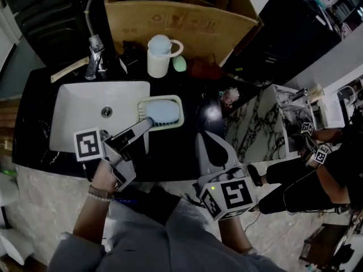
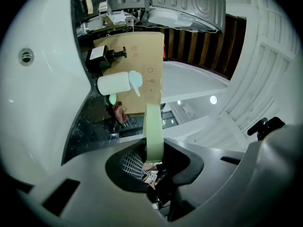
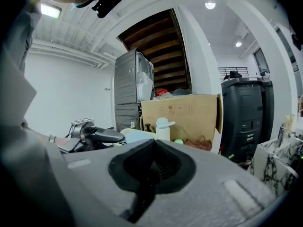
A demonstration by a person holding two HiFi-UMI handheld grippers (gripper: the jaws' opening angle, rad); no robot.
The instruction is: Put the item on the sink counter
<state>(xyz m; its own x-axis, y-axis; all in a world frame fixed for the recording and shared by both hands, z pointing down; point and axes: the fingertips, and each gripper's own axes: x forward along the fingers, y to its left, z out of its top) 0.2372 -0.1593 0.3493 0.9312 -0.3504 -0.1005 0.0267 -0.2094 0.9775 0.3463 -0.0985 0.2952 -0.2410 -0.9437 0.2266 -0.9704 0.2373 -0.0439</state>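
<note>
A pale green soap dish (image 1: 170, 102) with a light blue pad in it sits at the right rim of the white sink (image 1: 79, 109), partly over the black counter (image 1: 170, 146). My left gripper (image 1: 145, 124) is shut on the dish's near left edge. In the left gripper view the dish's green rim (image 2: 154, 129) stands edge-on between the jaws. Whether the dish rests on the counter I cannot tell. My right gripper (image 1: 205, 136) is shut and holds nothing, over the counter to the right of the dish. Its closed jaws (image 3: 152, 148) point toward the dish (image 3: 137, 135).
A white cup (image 1: 159, 55) and a green soap (image 1: 180, 64) stand at the counter's back, before a cardboard box (image 1: 181, 18). The faucet (image 1: 93, 58) is behind the sink. A marble-topped stand (image 1: 255, 126) adjoins on the right, and a person (image 1: 317, 169) sits beyond it.
</note>
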